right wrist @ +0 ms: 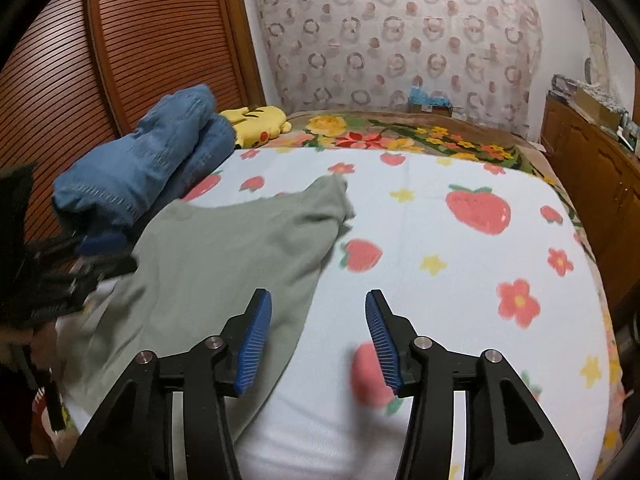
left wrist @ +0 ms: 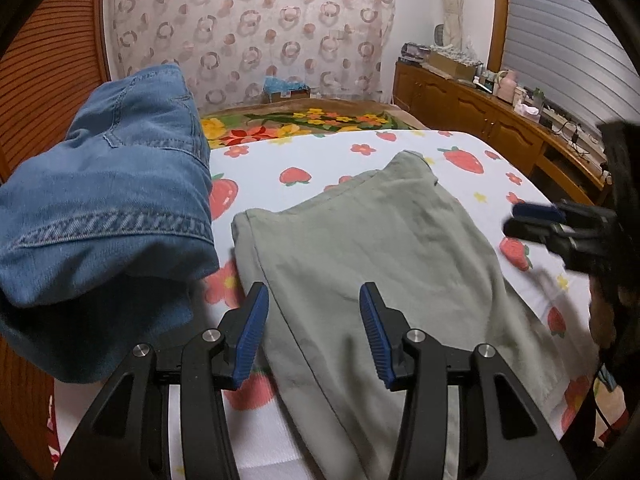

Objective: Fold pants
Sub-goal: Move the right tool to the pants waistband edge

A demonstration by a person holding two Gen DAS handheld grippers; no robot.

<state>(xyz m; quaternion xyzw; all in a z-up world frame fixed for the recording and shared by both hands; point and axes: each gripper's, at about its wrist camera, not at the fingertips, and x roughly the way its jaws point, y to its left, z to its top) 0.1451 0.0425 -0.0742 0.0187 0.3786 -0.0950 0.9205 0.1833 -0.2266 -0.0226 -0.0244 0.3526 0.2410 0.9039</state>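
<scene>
Left wrist view showed the left gripper (left wrist: 312, 336) hovering over the green pants (left wrist: 376, 248), fingers spread; the right gripper (right wrist: 318, 340) hovered beside them, fingers also spread, gripping nothing.

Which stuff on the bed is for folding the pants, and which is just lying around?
For the job:
- green pants, lying flat on the strawberry blanket
- left gripper, open above them
- right gripper, open at their edge

Just lying about:
- blue jeans, bundled beside the wardrobe door
- yellow plush toy
- flowered blanket
- cluttered wooden cabinet
</scene>
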